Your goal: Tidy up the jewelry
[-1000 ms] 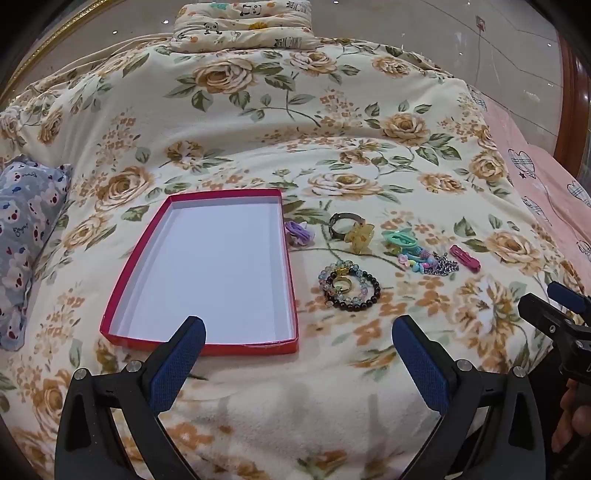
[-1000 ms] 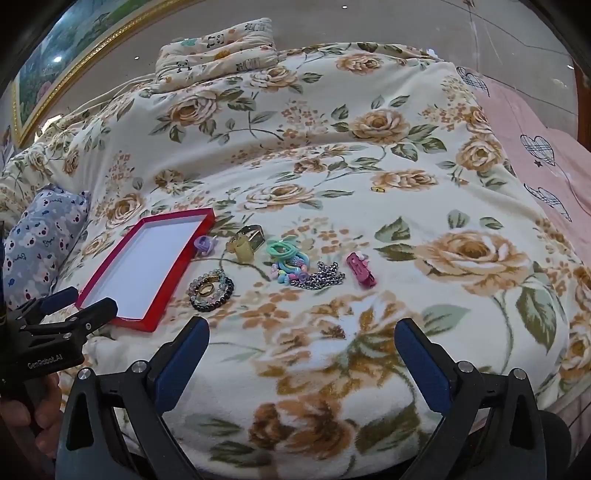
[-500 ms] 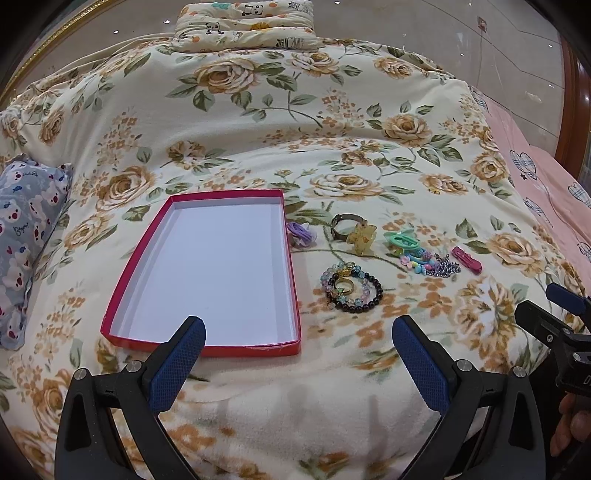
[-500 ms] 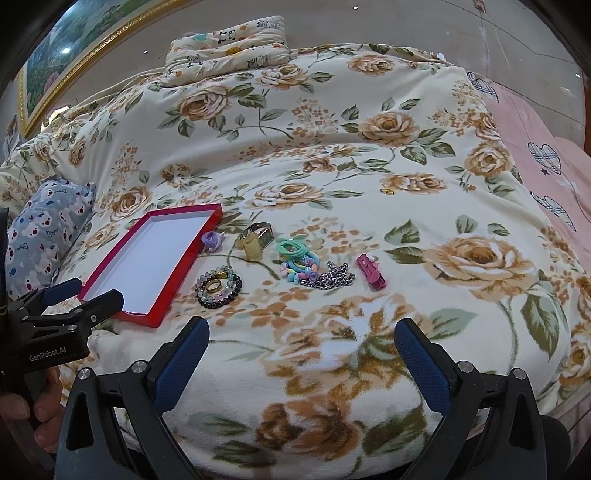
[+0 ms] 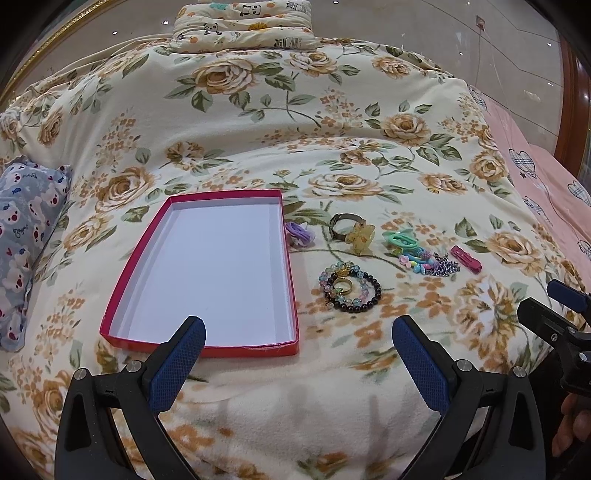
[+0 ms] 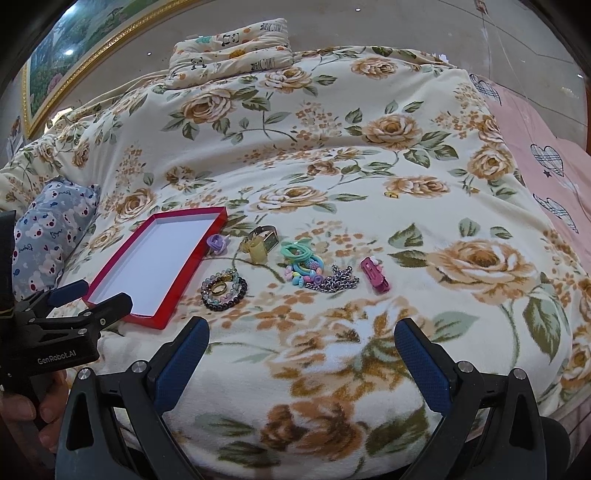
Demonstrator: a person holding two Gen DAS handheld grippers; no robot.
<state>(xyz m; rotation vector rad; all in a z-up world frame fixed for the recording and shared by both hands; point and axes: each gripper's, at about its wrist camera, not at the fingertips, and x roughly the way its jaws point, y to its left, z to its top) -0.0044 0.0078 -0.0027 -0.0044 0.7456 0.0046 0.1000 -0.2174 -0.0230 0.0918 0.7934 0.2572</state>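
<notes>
On the cream rose-printed blanket (image 5: pixel 258 122) lies a shallow red cardboard tray with a white floor (image 5: pixel 207 273), nothing inside it; its long axis runs from the near edge of the bed away toward the panda-print pillow (image 5: pixel 243 26) at the far end. Just beside its right wall sits a small purple flower hair tie (image 5: pixel 298 233), apart from the rim. Farther right come a dark wristwatch (image 5: pixel 341 224) with a translucent yellow claw clip (image 5: pixel 360 238) touching it, then a teal hair clip (image 5: pixel 399 239) above a heap of pastel beads and silver chain (image 5: pixel 430 263), the chain stretched crosswise. A pink hair clip (image 5: pixel 466 258) ends the row, its length slanting down to the right. Nearer, 2 beaded bracelets, 1 pastel and 1 black, with a gold ring (image 5: pixel 349 290) lie overlapped, well apart from the tray. A grey bear-print cushion (image 5: pixel 26 240) rests at the left edge.

Both tongs are spread wide and grasp nothing: the left gripper (image 5: pixel 298 363) hangs above the blanket near the tray's front right corner, the right gripper (image 6: pixel 301 363) over bare blanket short of the jewelry. Nothing lies between either and the pieces.
</notes>
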